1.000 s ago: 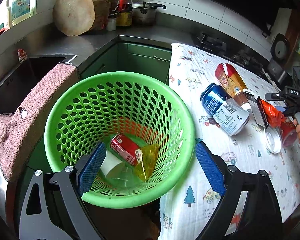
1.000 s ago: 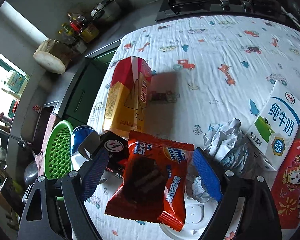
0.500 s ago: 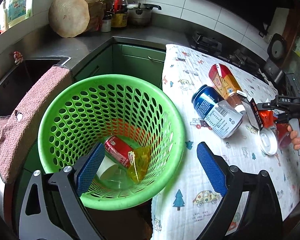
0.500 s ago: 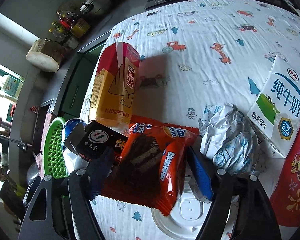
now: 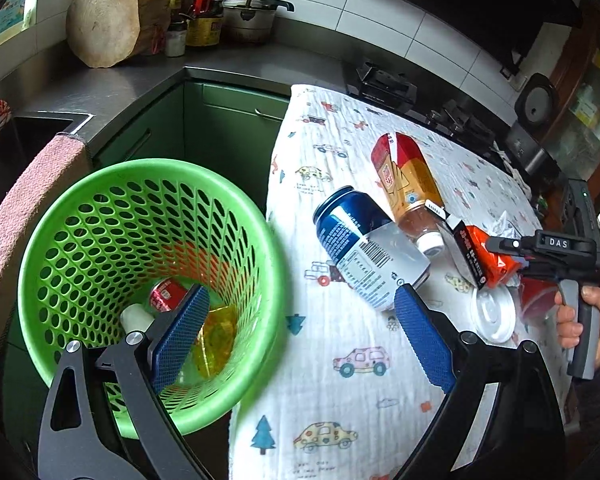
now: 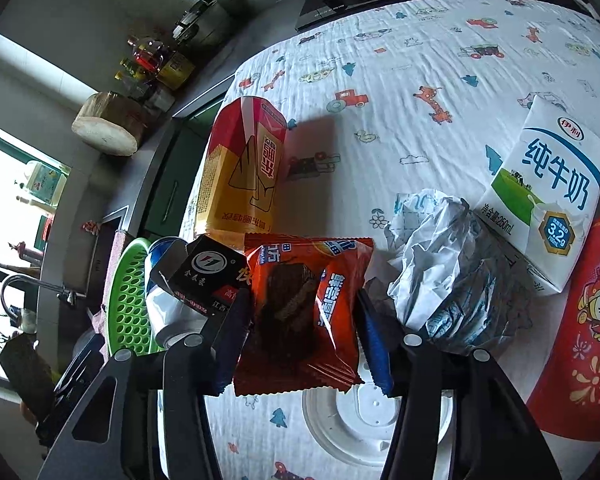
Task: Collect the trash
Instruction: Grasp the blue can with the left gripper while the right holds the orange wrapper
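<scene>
Down in the green basket (image 5: 256, 240) only a red can (image 5: 165, 294) and a yellow wrapper (image 5: 216, 340) lie so far, while the left gripper (image 5: 300, 332) hangs spread and empty, the right gripper (image 6: 300, 344), its jaws just closing, pinches the orange snack packet (image 6: 300, 312), and the blue can (image 5: 364, 248), milk carton (image 6: 548, 196) and crumpled paper (image 6: 440, 272) wait on the table.

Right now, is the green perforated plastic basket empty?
No, the green basket already holds a red can and a yellow wrapper.

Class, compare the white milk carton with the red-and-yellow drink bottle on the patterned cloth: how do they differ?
The white milk carton is a box with flat faces; the red-and-yellow drink bottle is rounded and longer. The carton is white with blue and green print; the bottle's label is red and yellow. The carton lies beside crumpled white paper, the bottle beside a blue can. Both lie on their sides.
</scene>
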